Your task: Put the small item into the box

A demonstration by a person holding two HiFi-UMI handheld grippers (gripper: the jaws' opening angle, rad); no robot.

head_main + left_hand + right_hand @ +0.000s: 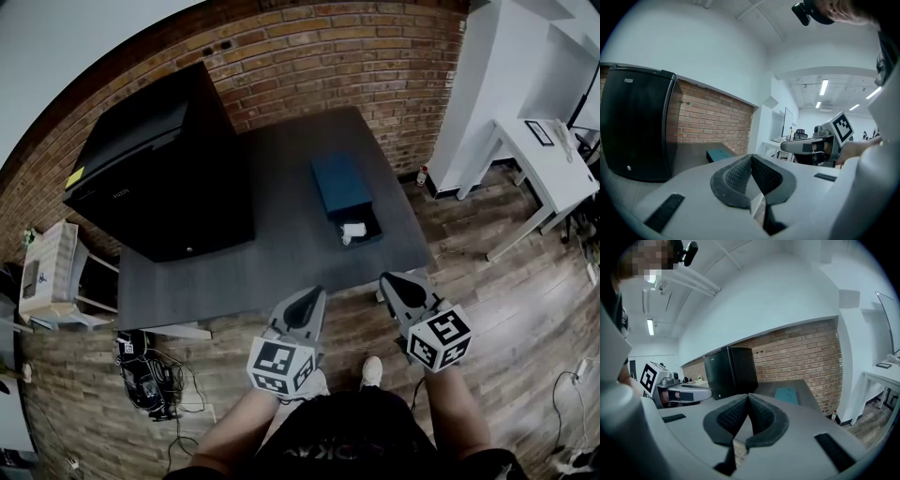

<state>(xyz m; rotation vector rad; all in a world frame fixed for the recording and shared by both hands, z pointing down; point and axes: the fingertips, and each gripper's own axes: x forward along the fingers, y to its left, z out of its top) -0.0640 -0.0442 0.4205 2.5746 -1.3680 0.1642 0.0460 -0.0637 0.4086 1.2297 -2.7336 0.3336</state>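
**A:** Where are the edges?

**B:** The grey table [281,253] fills the middle of the head view. Its far edge meets the brick wall [356,56] at the top of the frame. Its near edge slants from lower left up to the right, with wood floor [506,300] below it. The black cabinet [164,169] stands on the table's left part, at upper left of the frame. A white desk [548,155] stands at the right edge, well apart from the table.

**A:** And open room?

**B:** A band of bare grey top runs between the cabinet and the blue box [339,183], and another between the box and the near edge. The box lies near the table's right edge.

**A:** The grippers?

**B:** Both are at the bottom centre, with their tips about at the table's near edge. The left gripper [309,298] has its pads pressed together with nothing between them. The right gripper [394,281] is the same, its pads meeting at the tip. Each gripper view shows the other gripper off to one side.

**A:** Which way does the box run?

**B:** Its long axis goes from the top of the frame toward the bottom, with the near end leaning a little right. That near end is open and faces the grippers.

**A:** The small item?

**B:** The small white item [353,230] lies inside that open end. It looks slightly wider across the frame, but it is too small to tell which way it points.
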